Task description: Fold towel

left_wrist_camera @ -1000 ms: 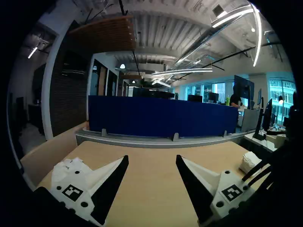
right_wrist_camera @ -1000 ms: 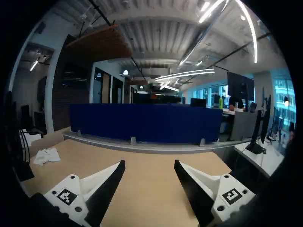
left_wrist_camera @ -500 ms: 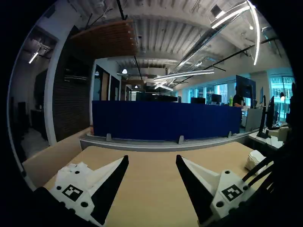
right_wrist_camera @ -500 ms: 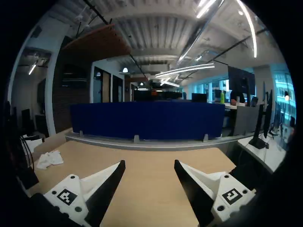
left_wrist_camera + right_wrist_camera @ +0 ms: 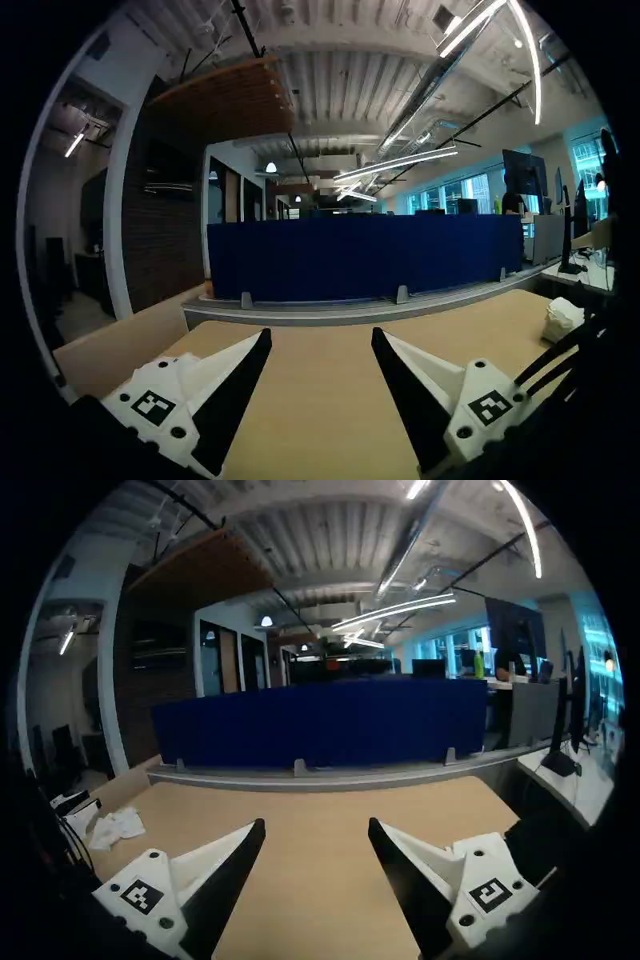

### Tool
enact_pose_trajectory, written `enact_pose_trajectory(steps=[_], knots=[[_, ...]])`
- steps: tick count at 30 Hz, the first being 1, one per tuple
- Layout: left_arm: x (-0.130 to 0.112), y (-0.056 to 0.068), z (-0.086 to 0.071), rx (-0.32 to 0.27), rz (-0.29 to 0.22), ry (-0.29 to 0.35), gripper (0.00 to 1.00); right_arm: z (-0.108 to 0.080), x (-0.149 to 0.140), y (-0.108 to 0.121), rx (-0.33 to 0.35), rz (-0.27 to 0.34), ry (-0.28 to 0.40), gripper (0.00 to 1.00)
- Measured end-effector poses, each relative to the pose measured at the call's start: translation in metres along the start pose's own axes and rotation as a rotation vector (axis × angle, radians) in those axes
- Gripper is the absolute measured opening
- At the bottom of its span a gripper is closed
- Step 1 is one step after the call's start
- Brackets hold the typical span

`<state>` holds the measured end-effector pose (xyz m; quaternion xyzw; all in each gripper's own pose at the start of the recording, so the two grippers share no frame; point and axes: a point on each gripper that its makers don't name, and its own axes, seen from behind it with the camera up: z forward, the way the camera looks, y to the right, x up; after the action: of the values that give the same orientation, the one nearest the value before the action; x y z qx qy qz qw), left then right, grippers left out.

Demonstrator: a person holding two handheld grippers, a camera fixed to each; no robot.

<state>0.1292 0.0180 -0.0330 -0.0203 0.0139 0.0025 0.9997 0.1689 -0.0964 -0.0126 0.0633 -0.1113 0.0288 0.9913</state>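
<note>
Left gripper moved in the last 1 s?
Yes. The left gripper swung left: the blue partition and white towel slid right in its view.

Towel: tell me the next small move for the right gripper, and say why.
Probably turn the right gripper toward its left and bring it nearer the towel. In the right gripper view its jaws stand open over the wooden table, while the crumpled white towel lies off to the left, untouched.
</note>
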Motion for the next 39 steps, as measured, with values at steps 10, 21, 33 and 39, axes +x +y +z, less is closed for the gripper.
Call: enact_pose_trajectory(steps=[10, 21, 33, 39], knots=[[-0.041, 0.003, 0.002, 0.012, 0.042, 0.041, 0.93, 0.020, -0.015, -0.008, -0.003, -0.041, -0.018, 1.00], [-0.102, 0.002, 0.013, 0.026, 0.011, 0.033, 0.93, 0.033, -0.029, -0.006, -0.009, -0.086, 0.000, 1.00], [-0.135, -0.001, 0.025, 0.031, -0.011, -0.001, 0.93, 0.046, -0.045, -0.014, 0.007, -0.100, -0.015, 1.00], [-0.136, -0.003, 0.027, 0.035, -0.014, 0.000, 0.93, 0.048, -0.041, -0.010, 0.005, -0.097, -0.010, 1.00]])
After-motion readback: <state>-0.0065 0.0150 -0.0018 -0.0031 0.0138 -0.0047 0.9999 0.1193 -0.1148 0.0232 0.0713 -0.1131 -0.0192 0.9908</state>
